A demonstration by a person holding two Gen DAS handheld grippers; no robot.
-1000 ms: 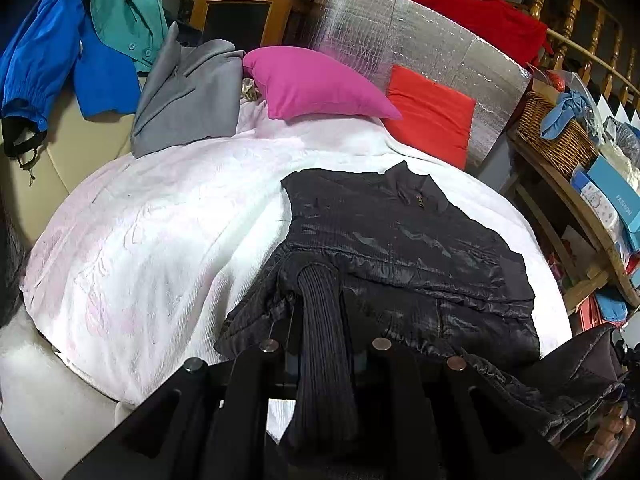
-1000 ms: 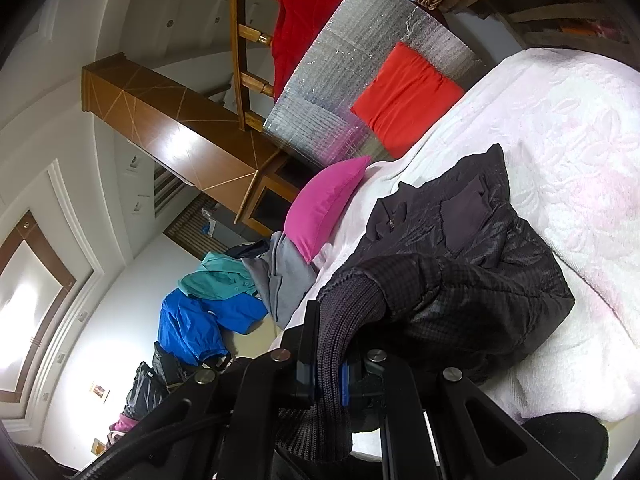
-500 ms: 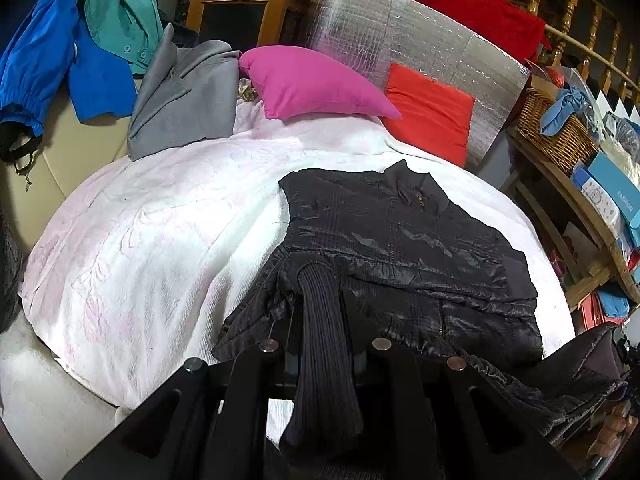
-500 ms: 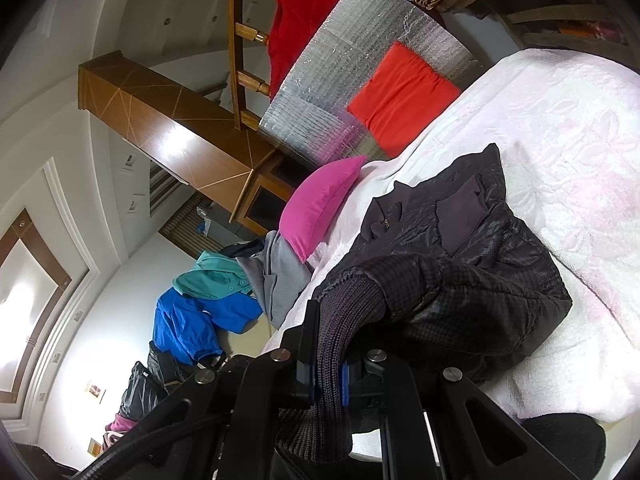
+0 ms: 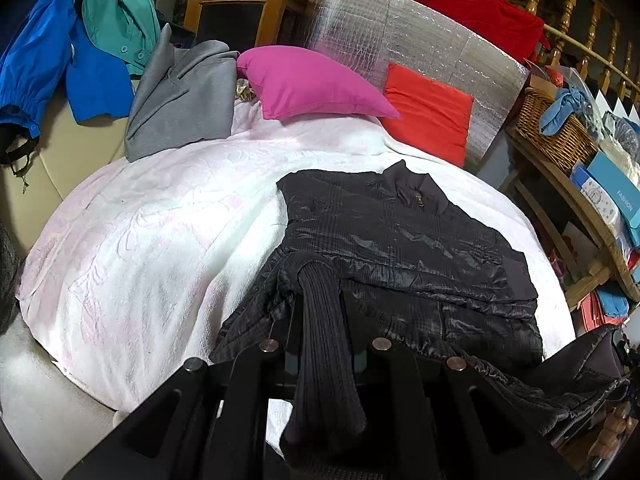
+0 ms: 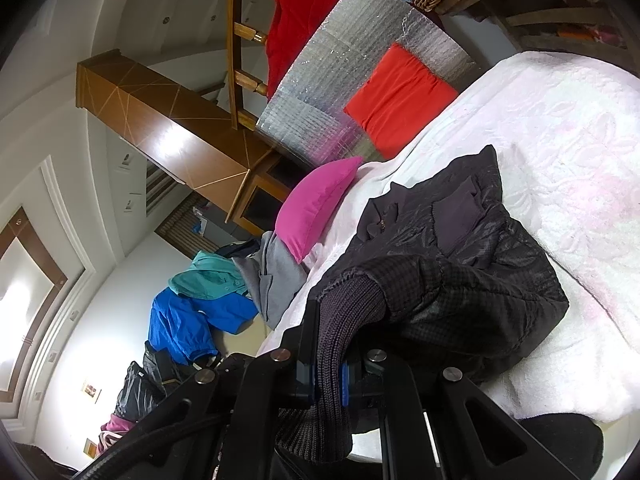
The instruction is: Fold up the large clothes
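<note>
The left gripper (image 5: 322,332) was clamped on a ribbed cuff (image 5: 324,360) of the black jacket (image 5: 400,240). The right gripper (image 6: 330,360) gripped the other cuff (image 6: 340,320).

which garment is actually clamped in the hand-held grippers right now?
The black jacket on the white bed: both hand-held grippers pinch its ribbed hem. The grey coat, blue jacket and teal shirt lie untouched beyond.

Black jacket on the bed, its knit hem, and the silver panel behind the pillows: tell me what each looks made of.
Black jacket: thin glossy synthetic shell, probably nylon or polyester; crinkled highlights and a faint check pattern.
Knit hem: ribbed knit, matte, with vertical ridges; both grippers clamp it.
Silver panel: looks like foil-faced bubble insulation; mirror sheen with a quilted grid.
</note>
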